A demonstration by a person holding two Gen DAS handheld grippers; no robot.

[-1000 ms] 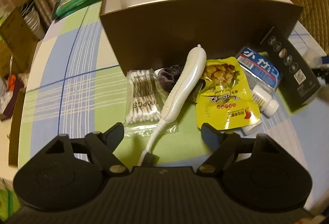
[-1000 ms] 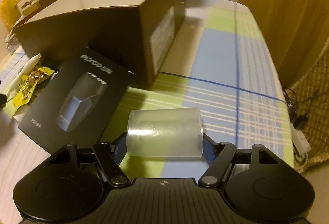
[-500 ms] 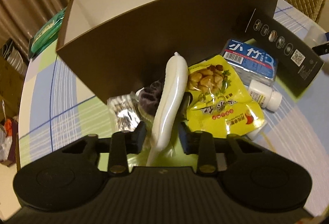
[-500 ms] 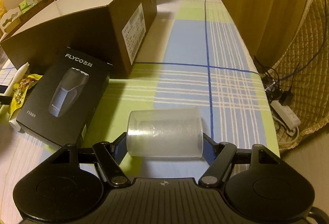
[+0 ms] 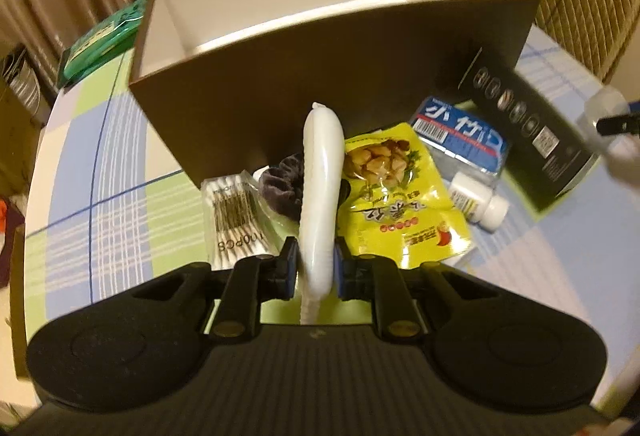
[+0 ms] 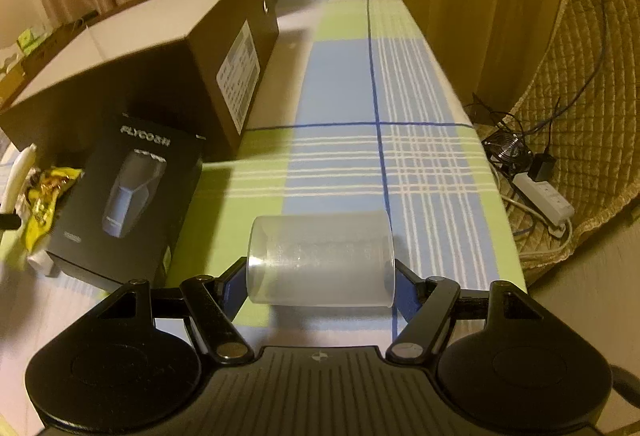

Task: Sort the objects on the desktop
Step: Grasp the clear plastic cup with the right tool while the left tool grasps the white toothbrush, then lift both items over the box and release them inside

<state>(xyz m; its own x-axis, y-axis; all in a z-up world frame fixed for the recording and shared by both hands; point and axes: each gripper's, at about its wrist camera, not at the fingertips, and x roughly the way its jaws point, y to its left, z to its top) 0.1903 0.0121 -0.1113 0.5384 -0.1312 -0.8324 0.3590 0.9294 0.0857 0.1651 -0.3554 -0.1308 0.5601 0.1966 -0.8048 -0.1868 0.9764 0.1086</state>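
White toothbrush (image 5: 320, 195) clamped between left tongs (image 5: 315, 268).

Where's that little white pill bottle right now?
In the left wrist view, the white pill bottle lies on its side on the table, right of the yellow snack pouch, just below the blue tissue pack and left of the black shaver box.

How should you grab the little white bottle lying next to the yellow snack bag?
The little white bottle lies on its side. Probably best to grip across its round body, near the middle rather than the narrower cap, coming down from above. Jaws go on its two long sides, where the yellow snack bag leaves a little room.
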